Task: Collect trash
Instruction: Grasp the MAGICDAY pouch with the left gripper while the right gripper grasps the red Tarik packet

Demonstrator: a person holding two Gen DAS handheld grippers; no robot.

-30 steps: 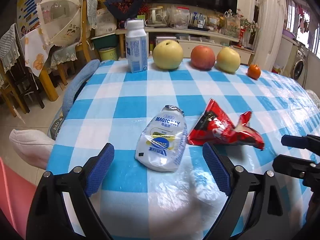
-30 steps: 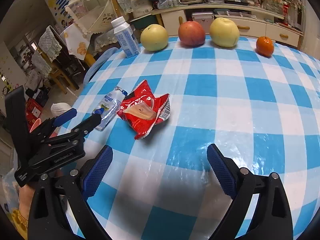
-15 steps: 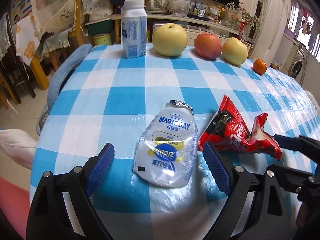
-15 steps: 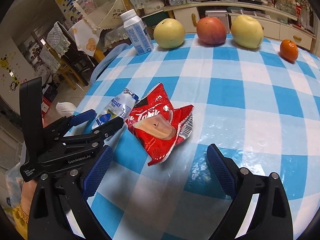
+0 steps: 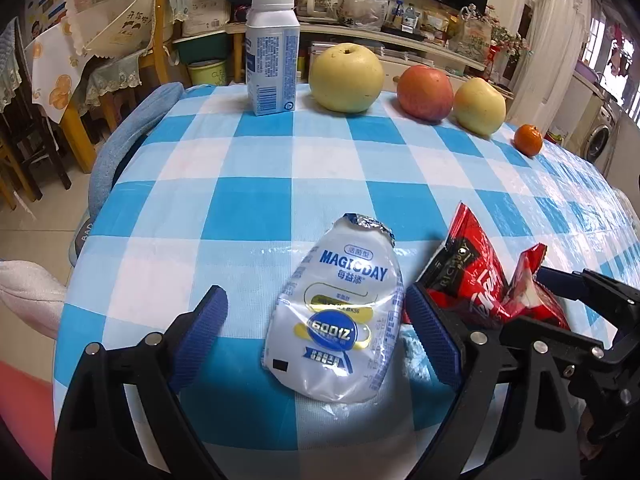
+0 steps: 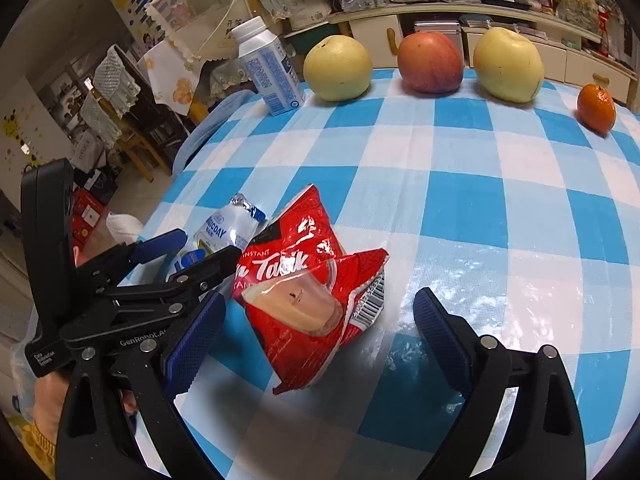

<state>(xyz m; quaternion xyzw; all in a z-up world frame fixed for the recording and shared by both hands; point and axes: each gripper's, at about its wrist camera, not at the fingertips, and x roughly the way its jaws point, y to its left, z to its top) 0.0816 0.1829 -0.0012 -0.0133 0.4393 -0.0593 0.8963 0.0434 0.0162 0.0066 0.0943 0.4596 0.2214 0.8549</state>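
Two pieces of trash lie side by side near the front edge of the counter point(image 5: 304, 168), which has a blue and white checked cloth on it. One is a flat white drink pouch point(image 5: 340, 316) with blue letters and a torn silver top. The other is a crumpled red snack bag point(image 6: 312, 292) with white letters and a bar code on one corner. The red bag is just to the right of the white pouch, and the two almost touch. The left gripper point(image 5: 316, 332) has its jaws wide open, with one blue pad on each side of the white pouch. The pads are not pressing on the pouch, and it lies flat on the cloth. The right gripper point(image 6: 320, 336) also has its jaws wide open, and the red snack bag sits between its blue pads. The pads are not squeezing the bag. In the right wrist view you can see the left gripper from the side, held by a hand point(image 6: 48, 396) at the bottom left. At the far edge of the counter stand a white and blue milk bottle point(image 5: 272, 56), a big yellow pear point(image 5: 346, 78), a red apple point(image 5: 426, 92), another yellow pear point(image 5: 479, 106) and a small orange point(image 5: 528, 140), all in a row, well apart from the trash.
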